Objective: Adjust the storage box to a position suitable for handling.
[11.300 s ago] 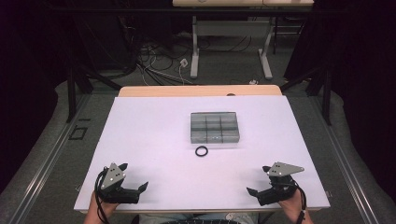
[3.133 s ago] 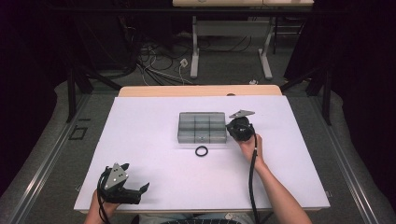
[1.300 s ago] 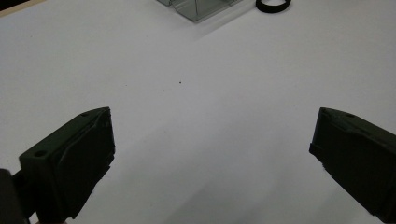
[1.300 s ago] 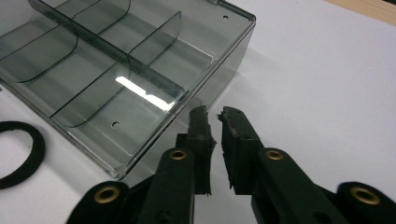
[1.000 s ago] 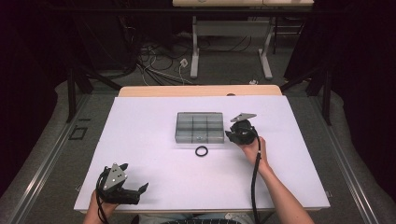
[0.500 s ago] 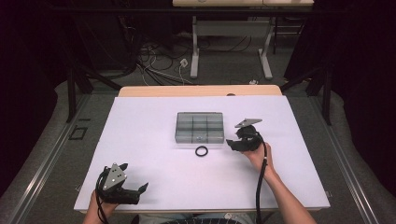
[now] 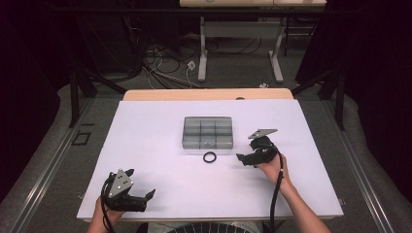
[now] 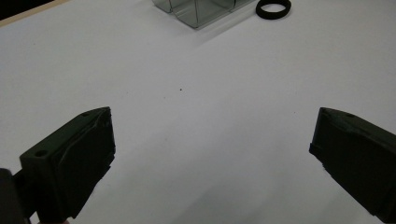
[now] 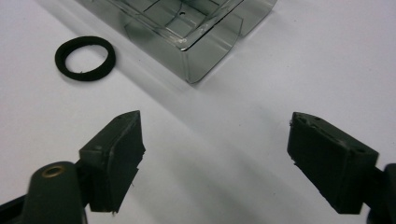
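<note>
Currently: white table [image 7: 160,136], largest item on it is the clear compartment box [image 7: 207,132], two rows of three cells, long axis running left-right across the table, sitting flat near table centre. Black ring [image 7: 210,157] lies flat just in front of the box's near edge, not touching it; round, so no pointing direction.

Right gripper [image 7: 244,159] is right of the ring and just off the box's near-right corner, jaws spread wide, nothing between them, aimed left toward ring and box. In the right gripper view the box corner [image 9: 196,42] is ahead between the jaws and the ring [image 9: 85,58] is ahead-left, clear of both.

Left gripper [image 7: 148,195] sits at the near-left table edge, well apart from box and ring, jaws also wide apart and empty.
</note>
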Demonstrator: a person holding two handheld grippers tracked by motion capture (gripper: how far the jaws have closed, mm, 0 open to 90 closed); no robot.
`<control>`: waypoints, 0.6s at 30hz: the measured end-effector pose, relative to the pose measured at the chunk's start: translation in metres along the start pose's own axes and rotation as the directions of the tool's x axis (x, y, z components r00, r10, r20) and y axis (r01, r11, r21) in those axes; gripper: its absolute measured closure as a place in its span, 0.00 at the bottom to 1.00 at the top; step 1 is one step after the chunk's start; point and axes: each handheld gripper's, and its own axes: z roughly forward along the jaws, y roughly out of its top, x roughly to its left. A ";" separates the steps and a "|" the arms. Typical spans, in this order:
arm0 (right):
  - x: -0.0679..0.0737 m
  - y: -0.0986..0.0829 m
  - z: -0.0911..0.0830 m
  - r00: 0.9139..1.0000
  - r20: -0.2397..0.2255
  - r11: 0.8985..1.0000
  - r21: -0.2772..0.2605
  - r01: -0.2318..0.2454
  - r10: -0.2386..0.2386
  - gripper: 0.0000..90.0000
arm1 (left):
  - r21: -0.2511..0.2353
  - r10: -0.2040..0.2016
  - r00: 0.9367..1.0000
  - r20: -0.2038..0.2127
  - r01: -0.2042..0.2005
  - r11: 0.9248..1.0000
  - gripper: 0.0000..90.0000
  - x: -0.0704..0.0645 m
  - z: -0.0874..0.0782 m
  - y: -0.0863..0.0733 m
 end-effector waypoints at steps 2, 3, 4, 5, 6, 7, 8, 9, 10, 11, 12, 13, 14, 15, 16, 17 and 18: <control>0.000 -0.001 -0.002 1.000 -0.007 1.000 -0.009 0.003 -0.004 0.17 | -0.006 0.001 1.000 0.006 -0.001 1.000 0.00 -0.001 0.002 0.001; 0.000 -0.001 -0.002 1.000 -0.016 1.000 -0.012 0.004 -0.004 0.17 | -0.013 0.003 1.000 0.010 -0.003 1.000 0.00 -0.001 0.004 0.002; 0.000 -0.002 -0.003 1.000 -0.019 1.000 -0.012 0.000 0.000 0.16 | -0.016 0.002 1.000 0.014 -0.001 1.000 0.00 0.000 0.005 0.003; 0.001 -0.002 -0.004 1.000 -0.018 1.000 -0.015 0.005 -0.006 0.15 | -0.010 -0.002 1.000 0.026 0.003 1.000 0.00 0.000 0.008 0.003; 0.001 -0.003 -0.004 1.000 -0.028 1.000 -0.014 0.002 -0.003 0.14 | -0.009 -0.001 1.000 0.027 0.002 1.000 0.00 0.001 0.011 0.004; 0.001 -0.003 -0.005 0.999 -0.032 1.000 -0.014 0.001 -0.002 0.13 | -0.001 -0.007 0.999 0.034 0.007 1.000 0.00 0.001 0.013 0.005; 0.001 -0.003 -0.005 0.999 -0.032 1.000 -0.016 0.002 -0.003 0.12 | -0.004 -0.005 0.999 0.031 0.005 1.000 0.00 0.002 0.015 0.007; 0.001 -0.002 -0.005 0.999 -0.034 1.000 -0.021 0.007 -0.008 0.11 | -0.008 -0.011 0.999 0.035 0.011 1.000 0.00 0.002 0.017 0.009; 0.002 -0.002 -0.005 0.999 -0.042 1.000 -0.024 0.010 -0.011 0.11 | -0.006 -0.005 0.999 0.032 0.006 1.000 0.00 0.003 0.018 0.011; 0.003 -0.002 -0.006 0.999 -0.037 1.000 -0.023 0.014 -0.015 0.10 | -0.016 -0.012 0.999 0.031 0.012 1.000 0.00 0.003 0.019 0.013; 0.003 -0.002 -0.005 0.999 -0.043 1.000 -0.022 0.013 -0.014 0.10 | -0.017 -0.010 0.999 0.034 0.011 1.000 0.00 0.004 0.020 0.015; 0.003 -0.002 -0.006 0.999 -0.043 1.000 -0.012 0.015 -0.016 0.08 | -0.021 -0.013 0.999 0.036 0.014 1.000 0.00 0.003 0.022 0.017; 0.003 -0.003 -0.006 0.999 -0.044 1.000 -0.016 0.016 -0.016 0.08 | -0.020 -0.007 0.999 0.035 0.007 1.000 0.00 0.003 0.023 0.019; 0.003 -0.003 -0.006 0.999 -0.044 1.000 -0.010 0.019 -0.019 0.07 | -0.028 -0.007 0.999 0.037 0.008 1.000 0.00 0.003 0.025 0.022; 0.002 -0.003 -0.006 0.999 -0.043 1.000 -0.012 0.018 -0.019 0.07 | -0.026 0.000 0.999 0.040 0.001 1.000 0.00 0.003 0.027 0.025; 0.002 -0.003 -0.006 0.999 -0.048 1.000 -0.021 0.018 -0.019 0.07 | -0.030 -0.001 0.999 0.045 0.002 1.000 0.00 0.002 0.030 0.028; 0.002 -0.003 -0.008 0.999 -0.050 1.000 -0.002 0.020 -0.020 0.06 | -0.033 0.007 0.999 0.048 -0.006 0.999 0.00 0.001 0.032 0.031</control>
